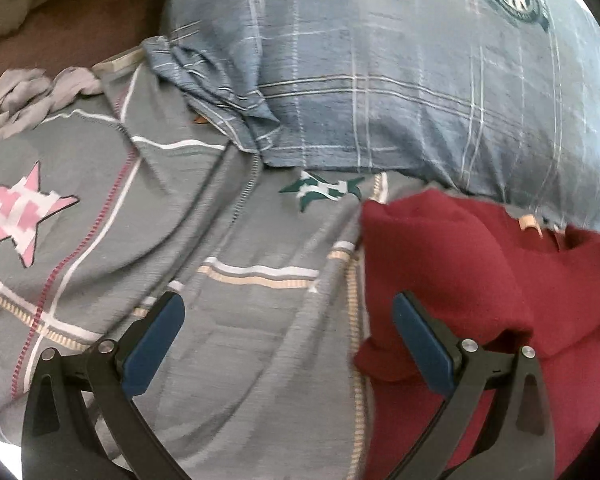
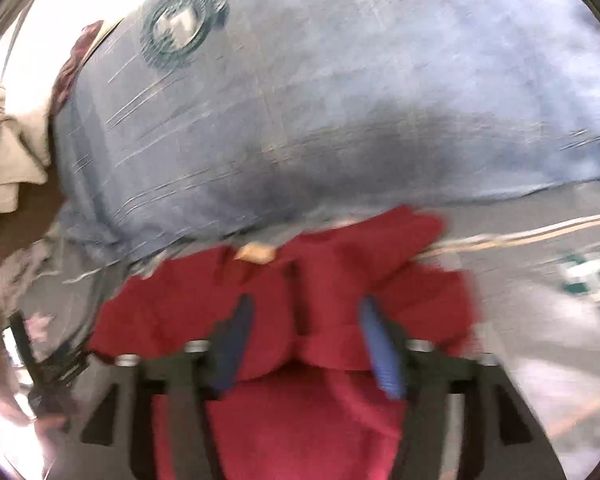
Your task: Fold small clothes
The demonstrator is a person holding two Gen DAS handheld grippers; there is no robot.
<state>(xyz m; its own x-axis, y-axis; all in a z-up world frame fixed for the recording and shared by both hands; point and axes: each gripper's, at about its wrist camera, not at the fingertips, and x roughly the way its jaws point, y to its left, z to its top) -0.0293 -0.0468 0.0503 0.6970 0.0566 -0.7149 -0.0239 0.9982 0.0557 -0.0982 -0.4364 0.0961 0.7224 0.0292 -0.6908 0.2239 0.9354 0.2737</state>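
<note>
- My L gripper [image 1: 288, 316] sits nearest the lens, fingers spread wide, nothing btwn them, over the grey bedspread [image 1: 236, 352].
- Red garment [image 1: 480, 280] lies crumpled on the bedspread, just to the R of that gripper; its R pad overlaps the edge.
- Blue plaid pillow [image 1: 380, 80] behind the garment, touching it.
- My R gripper [image 2: 306, 316]: pic blurry, pads apart w/ red cloth bunched btwn; can't tell if clamped.

Garment [image 1: 480, 280] on quilt [image 1: 220, 320], before pillow [image 1: 380, 80]
</note>
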